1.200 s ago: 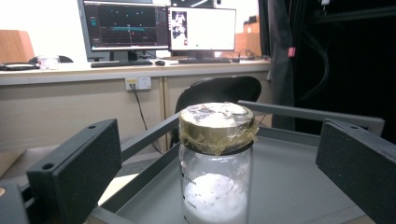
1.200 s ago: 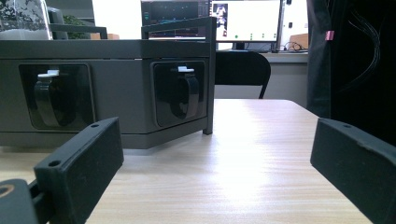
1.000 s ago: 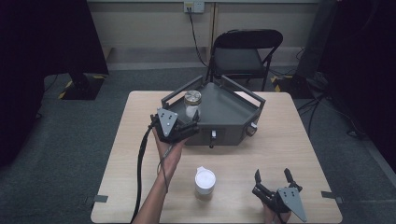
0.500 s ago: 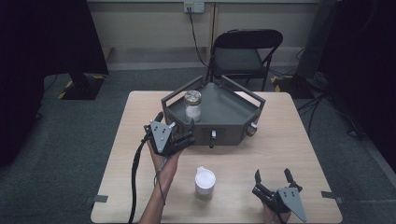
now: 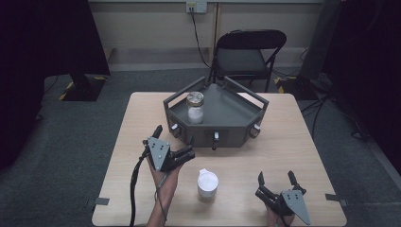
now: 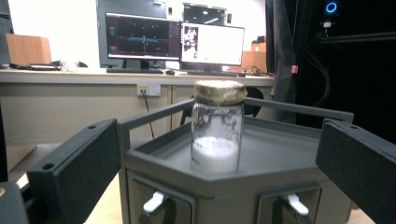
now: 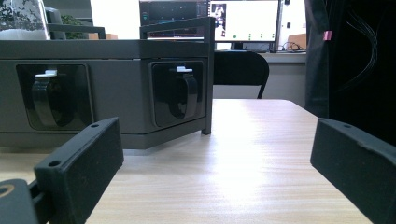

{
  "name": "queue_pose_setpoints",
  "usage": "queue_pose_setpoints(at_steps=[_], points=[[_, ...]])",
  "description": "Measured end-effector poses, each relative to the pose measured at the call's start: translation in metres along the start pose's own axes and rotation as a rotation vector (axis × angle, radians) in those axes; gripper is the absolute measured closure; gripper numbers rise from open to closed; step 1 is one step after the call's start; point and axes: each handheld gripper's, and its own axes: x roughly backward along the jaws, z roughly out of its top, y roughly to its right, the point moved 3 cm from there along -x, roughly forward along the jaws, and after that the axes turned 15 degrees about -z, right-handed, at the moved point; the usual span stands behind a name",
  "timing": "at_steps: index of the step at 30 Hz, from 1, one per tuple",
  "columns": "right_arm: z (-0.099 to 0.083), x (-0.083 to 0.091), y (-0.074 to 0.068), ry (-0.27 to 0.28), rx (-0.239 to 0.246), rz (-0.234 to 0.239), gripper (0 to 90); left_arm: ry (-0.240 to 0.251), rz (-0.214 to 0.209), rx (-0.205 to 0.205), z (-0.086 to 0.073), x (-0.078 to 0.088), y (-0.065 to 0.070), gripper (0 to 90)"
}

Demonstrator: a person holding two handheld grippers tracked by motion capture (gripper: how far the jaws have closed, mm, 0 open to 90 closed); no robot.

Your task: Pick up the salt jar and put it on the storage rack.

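- On the left side of the wooden table, the left gripper is held up off the surface just in front of the grey hexagonal tray. Its jaws stand wide apart and hold nothing.
- Through the left gripper view, the glass jar stands upright between the two black jaws but well beyond them, on the near-left part of the tray floor. It has a gold lid and white powder in its lower part.
- Compared with a second ago, the left gripper has drawn back toward the person and away from the jar. I judge that the jar has been set down on the tray and released, so that step looks done.
- Toward the middle, the white cup sits on the table nearer the person, between the two hands and touched by neither. It has not moved since the earlier frames. If it also belongs on the tray, that is still left to do.
- At the right, the right gripper rests low near the table's front edge. Its jaws are spread wide and empty, as the right gripper view shows, and they face the tray's side wall with its latches. It has held the same place throughout.
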Motion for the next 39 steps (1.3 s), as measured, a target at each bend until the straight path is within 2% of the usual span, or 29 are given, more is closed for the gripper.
queue_pose_setpoints(at_steps=[6,12,19,28,35,39], points=[[0.000,0.000,0.000,0.000,0.000,0.000,1.1,-0.003,0.018,-0.010,-0.012,0.010,0.004,0.0],[0.000,0.000,0.000,0.000,0.000,0.000,1.1,0.020,0.049,-0.058,-0.023,0.021,0.014,0.1],[0.000,0.000,0.000,0.000,0.000,0.000,1.1,0.029,0.049,-0.036,-0.030,0.033,0.017,0.1],[0.000,0.000,0.000,0.000,0.000,0.000,1.0,0.034,0.074,-0.016,-0.055,0.045,0.016,0.1],[0.000,0.000,0.000,0.001,0.001,0.000,1.1,0.005,0.101,0.015,-0.078,0.047,0.016,0.1],[0.000,0.000,0.000,0.000,0.001,0.000,1.0,-0.001,0.105,0.004,-0.084,0.050,0.015,0.0]])
